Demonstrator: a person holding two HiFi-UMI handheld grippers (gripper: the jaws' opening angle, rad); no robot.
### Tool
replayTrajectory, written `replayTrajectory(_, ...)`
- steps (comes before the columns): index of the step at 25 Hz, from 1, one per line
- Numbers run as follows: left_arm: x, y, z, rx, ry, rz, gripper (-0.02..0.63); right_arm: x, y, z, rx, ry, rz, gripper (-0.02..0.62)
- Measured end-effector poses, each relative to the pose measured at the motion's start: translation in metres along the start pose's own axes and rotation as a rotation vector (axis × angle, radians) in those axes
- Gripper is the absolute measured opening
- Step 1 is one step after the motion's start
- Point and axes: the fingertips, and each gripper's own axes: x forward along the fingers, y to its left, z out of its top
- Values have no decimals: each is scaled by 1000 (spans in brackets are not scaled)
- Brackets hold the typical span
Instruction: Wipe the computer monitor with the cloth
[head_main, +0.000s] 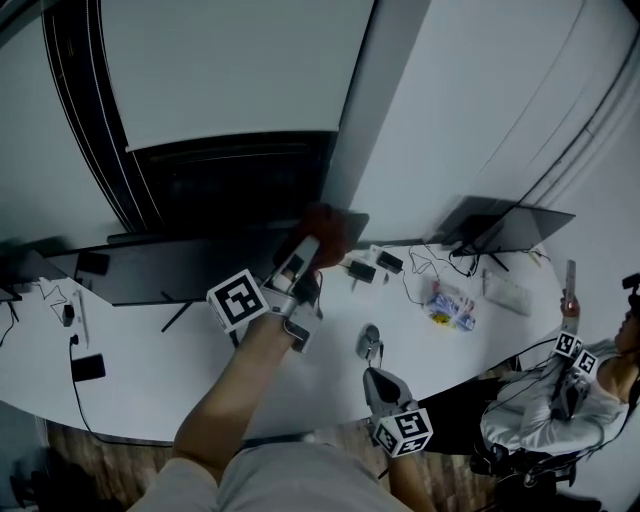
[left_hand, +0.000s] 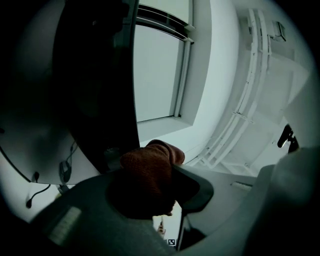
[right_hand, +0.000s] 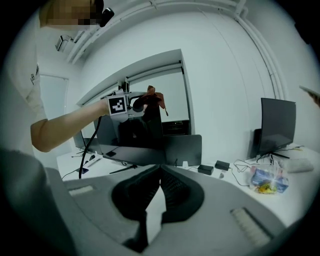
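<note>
A dark monitor (head_main: 170, 262) stands on the white desk, seen nearly edge-on from above; its black panel (left_hand: 95, 85) fills the left of the left gripper view. My left gripper (head_main: 305, 255) is raised at the monitor's upper right corner, shut on a rust-brown cloth (head_main: 322, 232) that bulges from between its jaws (left_hand: 150, 175). The cloth lies against the panel's edge. In the right gripper view the same cloth (right_hand: 150, 98) and monitor (right_hand: 145, 140) show ahead. My right gripper (head_main: 371, 345) hovers low over the desk's front, its pads (right_hand: 161, 187) pressed together on nothing.
A second monitor (head_main: 505, 225) stands at the right of the desk (head_main: 300, 385). Power bricks (head_main: 375, 266), cables and a snack bag (head_main: 448, 305) lie between the screens. A phone (head_main: 88, 366) lies at the left. A seated person (head_main: 600, 380) is at the far right.
</note>
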Motion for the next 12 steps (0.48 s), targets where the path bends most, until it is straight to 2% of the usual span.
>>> replayTrajectory(12,-47,1,49,55,-89,29,91,31,32,4,-24,16,103,3)
